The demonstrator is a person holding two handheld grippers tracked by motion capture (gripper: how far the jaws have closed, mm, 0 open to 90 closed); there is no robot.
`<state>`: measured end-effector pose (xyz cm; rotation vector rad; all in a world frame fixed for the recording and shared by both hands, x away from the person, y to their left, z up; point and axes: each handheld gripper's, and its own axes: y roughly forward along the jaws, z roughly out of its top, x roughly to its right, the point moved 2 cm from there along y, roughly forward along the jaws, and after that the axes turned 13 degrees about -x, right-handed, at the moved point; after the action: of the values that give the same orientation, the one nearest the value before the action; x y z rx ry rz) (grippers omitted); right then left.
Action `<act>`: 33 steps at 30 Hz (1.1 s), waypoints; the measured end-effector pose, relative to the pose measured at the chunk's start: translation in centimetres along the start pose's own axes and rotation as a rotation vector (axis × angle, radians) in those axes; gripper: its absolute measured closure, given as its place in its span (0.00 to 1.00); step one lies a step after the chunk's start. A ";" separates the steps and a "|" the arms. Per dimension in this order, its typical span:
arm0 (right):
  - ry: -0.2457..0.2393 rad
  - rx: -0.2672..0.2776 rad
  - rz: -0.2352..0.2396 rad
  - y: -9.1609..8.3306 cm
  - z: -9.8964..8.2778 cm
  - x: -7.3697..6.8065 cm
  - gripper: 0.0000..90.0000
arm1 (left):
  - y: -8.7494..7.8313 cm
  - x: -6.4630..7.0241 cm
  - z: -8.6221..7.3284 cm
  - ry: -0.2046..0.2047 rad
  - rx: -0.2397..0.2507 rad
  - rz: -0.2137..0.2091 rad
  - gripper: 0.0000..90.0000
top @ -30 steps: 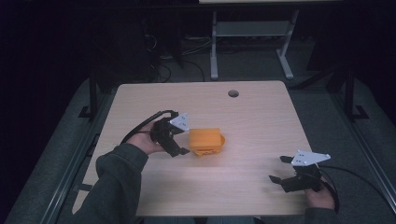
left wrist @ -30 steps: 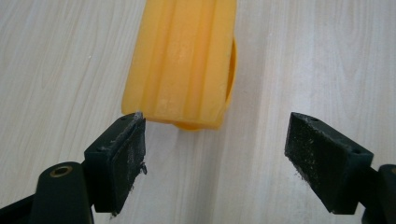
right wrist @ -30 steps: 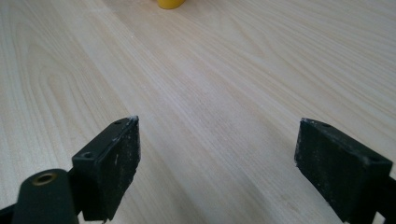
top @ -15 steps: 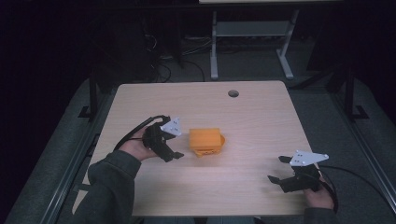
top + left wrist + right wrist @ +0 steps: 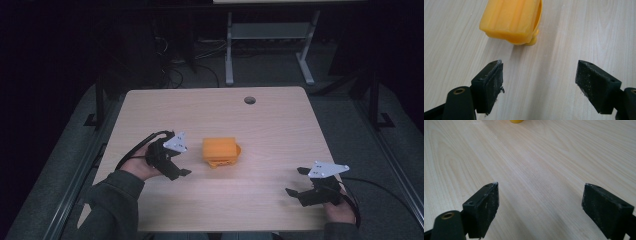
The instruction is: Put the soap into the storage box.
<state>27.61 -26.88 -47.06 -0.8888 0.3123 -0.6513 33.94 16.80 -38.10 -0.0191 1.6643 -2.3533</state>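
A: While your left gripper point(image 5: 181, 166) hovers empty, jaws spread wide, where does the orange block point(image 5: 220, 150) sit?

B: Item one, block: near mid-table point(image 5: 280, 125), just beside your left gripper, on the side its jaws point to. From the left gripper view it point(image 5: 511, 18) lies ahead, offset toward the left jaw.

A: Long axis?

B: Roughly across the table, side to side; one short end faces your jaws.

A: Item two?

B: Right gripper point(image 5: 299, 182): jaws apart, nothing held, well apart from the block. Your left is nearer; you'd likely reach with it.
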 end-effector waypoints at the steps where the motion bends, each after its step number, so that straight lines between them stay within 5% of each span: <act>1: 0.000 -0.002 0.001 0.0 0.0 0.0 0.15 | 0.1 0.1 -0.1 -0.002 0.002 0.001 0.24; 33: 0.004 -0.021 -0.006 0.2 -0.1 -0.2 0.15 | 0.9 2.3 -4.9 -0.070 0.063 0.011 0.25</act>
<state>27.49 -26.80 -47.28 -0.9086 0.3207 -0.6562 31.15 20.59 -41.00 -0.0800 1.5541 -2.3673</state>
